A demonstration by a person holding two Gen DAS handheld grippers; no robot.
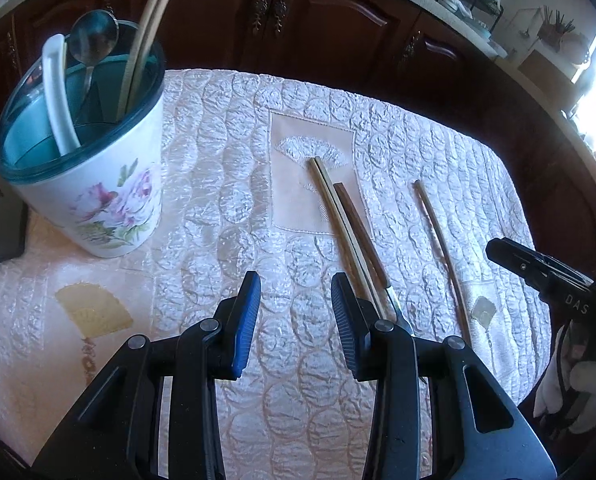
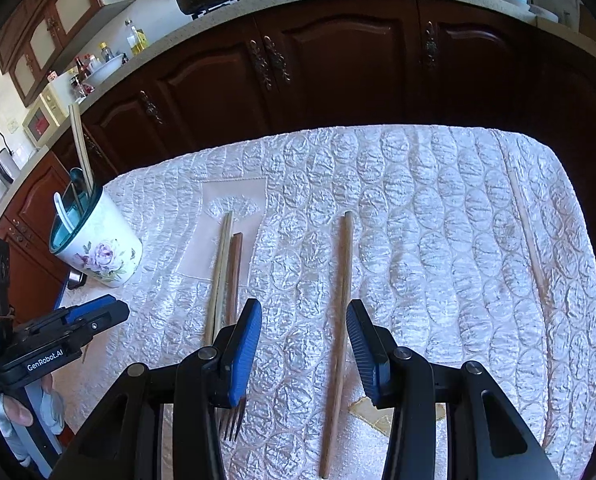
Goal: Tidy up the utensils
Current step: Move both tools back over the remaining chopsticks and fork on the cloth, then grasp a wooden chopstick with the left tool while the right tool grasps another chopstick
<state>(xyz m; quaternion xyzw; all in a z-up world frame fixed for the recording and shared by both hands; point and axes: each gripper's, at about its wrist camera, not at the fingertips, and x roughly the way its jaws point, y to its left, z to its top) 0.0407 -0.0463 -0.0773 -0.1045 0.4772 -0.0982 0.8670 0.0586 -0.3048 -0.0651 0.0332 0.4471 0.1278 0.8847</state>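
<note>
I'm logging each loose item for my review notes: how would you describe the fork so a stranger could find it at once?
Start at the white quilted cloth on the table, then the pale chopstick pair lying near its middle. The fork lies right against them, on the side away from the flowered cup. Its dark brown handle and metal tines set it apart from the plain sticks.

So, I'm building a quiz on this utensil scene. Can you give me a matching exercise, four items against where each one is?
Items:
1. white spoon
2. fork
3. single brown chopstick
4. floral cup

Places:
A. lying between the right gripper's open fingers
B. standing at the cloth's left side
C. inside the cup
D. beside the pale chopstick pair

Pairs: 1-C, 2-D, 3-A, 4-B
</note>
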